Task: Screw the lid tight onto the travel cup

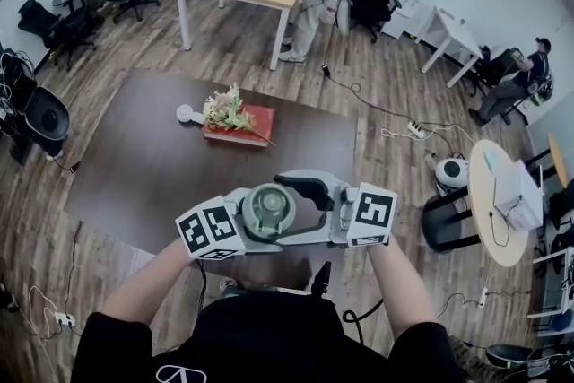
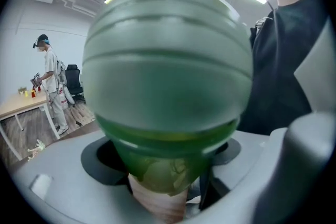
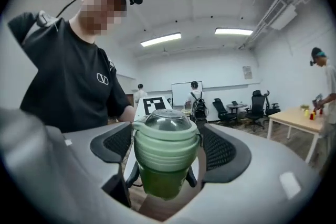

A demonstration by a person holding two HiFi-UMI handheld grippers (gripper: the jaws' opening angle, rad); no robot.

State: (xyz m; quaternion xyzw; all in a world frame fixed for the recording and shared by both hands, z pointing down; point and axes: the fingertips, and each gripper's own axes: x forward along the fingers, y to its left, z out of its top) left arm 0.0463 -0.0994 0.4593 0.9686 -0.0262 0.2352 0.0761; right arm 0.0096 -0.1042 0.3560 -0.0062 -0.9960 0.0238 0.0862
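Desk (image 1: 134,166): a dark brown top below and beyond the claws. It carries a red book (image 1: 247,128) with a bunch of flowers (image 1: 224,109) lying across it.
Left claw (image 2: 168,176): comes in from the left in the head view, closed on the green lower body of the travel cup. The cup fills nearly all of the left gripper view.
Travel cup (image 1: 267,211): held upright in the air in front of the person's chest, between the two claws, over the near edge of the desk.
Lid (image 3: 167,131): pale green with a clear domed top, sitting square on the cup's mouth. How far it is threaded on cannot be told.
Right claw (image 3: 165,147): comes in from the right and faces the left claw. It is spread wide with the lid between its black mesh pads (image 3: 113,145). The pads stand just beside the lid's sides and do not press on it.
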